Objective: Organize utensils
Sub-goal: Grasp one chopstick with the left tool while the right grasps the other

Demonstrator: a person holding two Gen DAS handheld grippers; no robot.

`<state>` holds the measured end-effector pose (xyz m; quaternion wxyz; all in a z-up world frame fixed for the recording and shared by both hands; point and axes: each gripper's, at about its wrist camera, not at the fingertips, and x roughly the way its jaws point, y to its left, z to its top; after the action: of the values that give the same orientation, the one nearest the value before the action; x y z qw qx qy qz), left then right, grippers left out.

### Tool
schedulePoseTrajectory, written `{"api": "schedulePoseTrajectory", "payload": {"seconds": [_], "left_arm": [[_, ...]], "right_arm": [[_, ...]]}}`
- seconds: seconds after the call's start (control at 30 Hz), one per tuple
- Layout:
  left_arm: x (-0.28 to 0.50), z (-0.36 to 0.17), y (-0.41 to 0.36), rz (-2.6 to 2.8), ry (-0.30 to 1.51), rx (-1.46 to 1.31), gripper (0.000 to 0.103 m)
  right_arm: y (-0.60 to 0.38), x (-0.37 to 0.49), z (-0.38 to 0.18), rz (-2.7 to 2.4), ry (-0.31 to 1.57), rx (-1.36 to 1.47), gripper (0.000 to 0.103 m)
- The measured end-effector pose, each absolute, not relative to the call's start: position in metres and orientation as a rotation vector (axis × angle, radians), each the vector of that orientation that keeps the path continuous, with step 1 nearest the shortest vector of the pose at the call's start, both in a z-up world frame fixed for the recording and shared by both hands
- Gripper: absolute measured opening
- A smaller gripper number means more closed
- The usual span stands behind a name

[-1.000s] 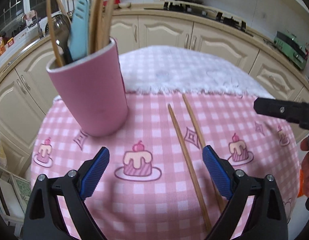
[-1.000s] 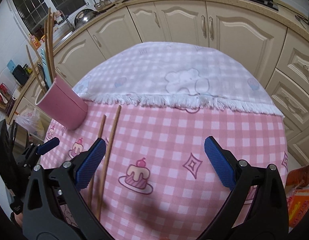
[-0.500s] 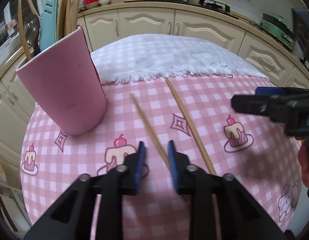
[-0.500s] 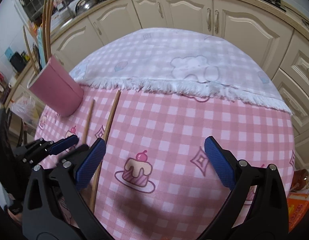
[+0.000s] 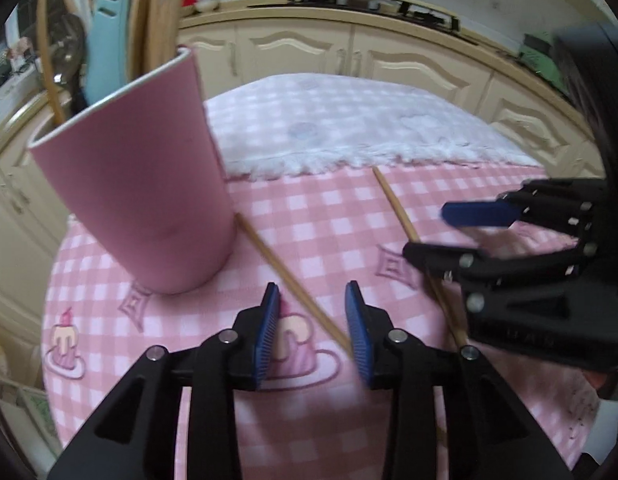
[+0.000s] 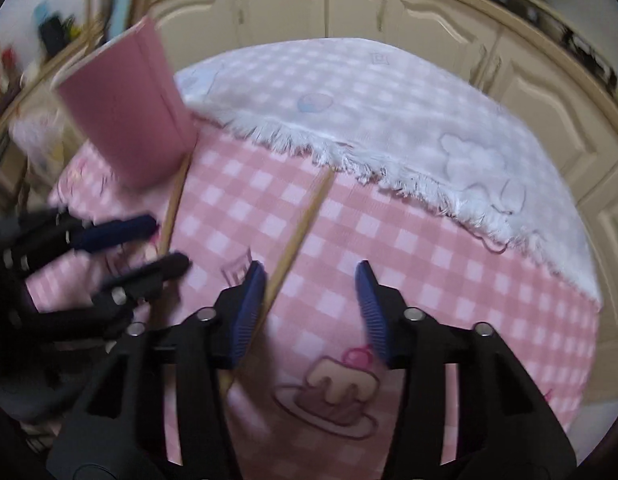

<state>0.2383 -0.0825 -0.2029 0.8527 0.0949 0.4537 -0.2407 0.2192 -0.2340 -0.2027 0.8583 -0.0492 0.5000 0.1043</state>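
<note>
Left cam: left gripper (image 5: pixel 312 322) is partly open w/ nothing gripped. One chopstick (image 5: pixel 293 280) lies slanted from the pink cup (image 5: pixel 145 184) base to between the pads.

Right cam: right gripper (image 6: pixel 313 312) partly open, empty too. Other chopstick (image 6: pixel 299 236) lies right of the cup, running long-ways along the left pad, prob. not gripped yet.
</note>
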Motion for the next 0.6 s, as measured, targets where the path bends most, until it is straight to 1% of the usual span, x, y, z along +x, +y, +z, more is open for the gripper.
{"api": "schedulePoseTrajectory", "payload": {"seconds": [0.03,0.13,0.33,0.37,0.4,0.43,0.53,0.6], "left_arm": [[0.239,-0.203,-0.084,-0.523,0.958,0.199,0.016],[0.240,-0.203,-0.089,-0.558,0.956,0.221,0.015],[0.243,-0.203,-0.105,-0.557,0.960,0.277,0.016],[0.244,-0.204,-0.106,-0.558,0.961,0.277,0.016],[0.246,-0.204,-0.107,-0.562,0.964,0.273,0.015],[0.248,-0.204,-0.107,-0.570,0.968,0.261,0.014],[0.249,-0.202,-0.108,-0.631,0.982,0.236,0.006],[0.244,-0.200,-0.109,-0.633,0.962,0.277,0.005]], "right_arm": [[-0.236,0.217,-0.202,0.224,1.054,-0.105,0.040],[-0.251,0.215,-0.200,0.208,1.074,-0.075,0.035],[-0.243,0.229,-0.203,0.166,1.074,-0.067,0.035],[-0.240,0.231,-0.203,0.166,1.069,-0.076,0.032],[-0.236,0.232,-0.202,0.187,1.065,-0.073,0.020],[-0.234,0.232,-0.203,0.207,1.067,-0.067,0.013],[-0.232,0.225,-0.203,0.303,1.075,-0.068,0.007],[-0.238,0.222,-0.202,0.294,1.079,-0.056,0.007]]}}
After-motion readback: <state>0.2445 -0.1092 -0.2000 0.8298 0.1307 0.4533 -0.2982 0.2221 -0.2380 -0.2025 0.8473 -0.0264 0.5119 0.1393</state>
